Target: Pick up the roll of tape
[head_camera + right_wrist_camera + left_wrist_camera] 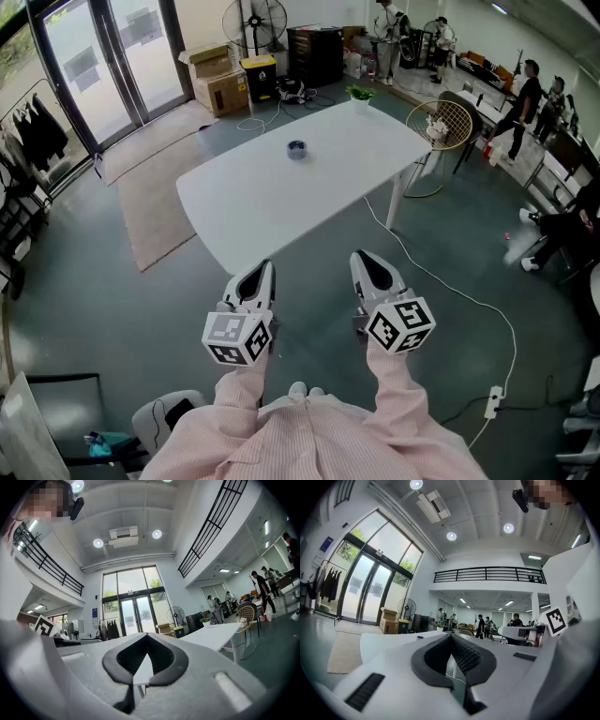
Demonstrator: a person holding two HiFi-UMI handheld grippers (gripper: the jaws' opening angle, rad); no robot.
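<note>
The roll of tape (296,148), judged light and stiff, is best taken across its outer rim, while the left gripper (260,277) and right gripper (370,269) are held closed, empty.

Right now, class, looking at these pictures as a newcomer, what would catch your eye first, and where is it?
The big white table fills the middle of the head view, with a small tape roll lying toward its far side. At the bottom, the left gripper and right gripper are side by side, both shut and empty, short of the table's near edge.
</note>
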